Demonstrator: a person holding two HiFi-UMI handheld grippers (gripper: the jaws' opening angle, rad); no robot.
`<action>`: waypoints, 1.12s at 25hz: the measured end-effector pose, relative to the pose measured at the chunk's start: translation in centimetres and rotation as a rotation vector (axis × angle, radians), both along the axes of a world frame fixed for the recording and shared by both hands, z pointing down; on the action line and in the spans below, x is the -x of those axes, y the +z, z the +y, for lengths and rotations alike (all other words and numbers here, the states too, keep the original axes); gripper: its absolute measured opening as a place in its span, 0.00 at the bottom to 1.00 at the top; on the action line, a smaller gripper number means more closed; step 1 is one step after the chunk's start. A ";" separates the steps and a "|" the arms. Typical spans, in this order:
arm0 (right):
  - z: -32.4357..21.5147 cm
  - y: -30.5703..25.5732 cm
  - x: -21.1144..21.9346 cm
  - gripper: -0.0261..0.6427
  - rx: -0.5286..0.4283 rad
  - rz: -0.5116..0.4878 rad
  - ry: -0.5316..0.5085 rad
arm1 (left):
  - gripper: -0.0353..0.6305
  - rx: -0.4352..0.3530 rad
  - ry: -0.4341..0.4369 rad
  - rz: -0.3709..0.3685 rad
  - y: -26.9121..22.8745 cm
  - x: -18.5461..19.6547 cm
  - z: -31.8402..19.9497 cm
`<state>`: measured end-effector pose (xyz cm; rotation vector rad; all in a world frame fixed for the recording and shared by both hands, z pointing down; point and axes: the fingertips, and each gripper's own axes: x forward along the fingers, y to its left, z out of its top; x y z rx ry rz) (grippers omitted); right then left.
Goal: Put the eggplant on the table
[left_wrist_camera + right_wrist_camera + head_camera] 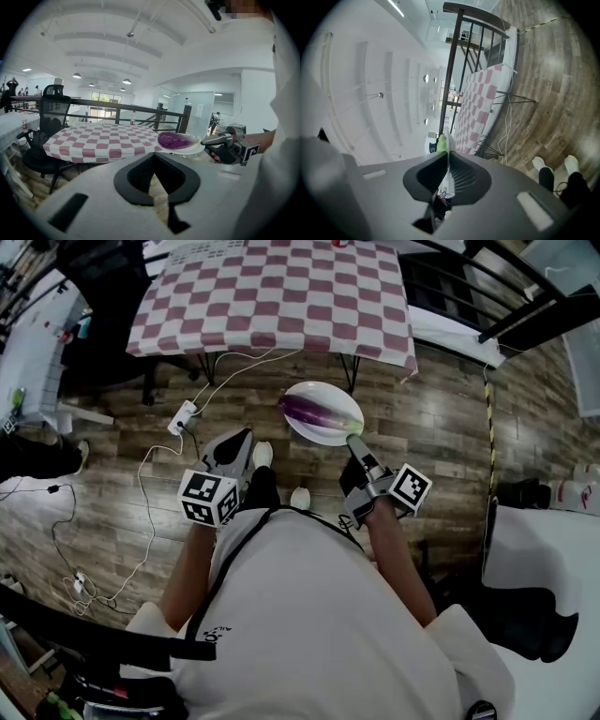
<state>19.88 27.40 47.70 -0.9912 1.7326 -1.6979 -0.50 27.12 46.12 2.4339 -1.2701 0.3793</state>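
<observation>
A purple eggplant (307, 410) with a green stem end lies on a white plate (330, 427) held in the air over the wooden floor. My right gripper (355, 441) is shut on the plate's near rim. In the right gripper view that rim (448, 161) runs edge-on between the jaws, and the green stem (441, 143) shows past it. The left gripper view has the eggplant (174, 139) on the plate (196, 145), short of the table with the red-and-white checked cloth (272, 292). My left gripper (238, 442) hangs beside it to the left, shut and empty.
A white power strip (183, 416) and cables lie on the floor left of my feet. A black office chair (47, 123) stands at the table's left end, with a dark railing (117, 108) behind the table. A white surface (548, 554) lies at the right.
</observation>
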 end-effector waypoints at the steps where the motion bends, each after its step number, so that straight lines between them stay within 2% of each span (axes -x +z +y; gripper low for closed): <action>1: -0.2 0.1 0.1 0.08 0.001 0.002 0.002 | 0.06 0.001 0.002 0.000 0.1 0.1 -0.3; 28: -14.6 -1.5 6.3 0.08 -0.002 -0.004 0.048 | 0.06 0.000 0.066 0.003 -0.6 5.7 -16.3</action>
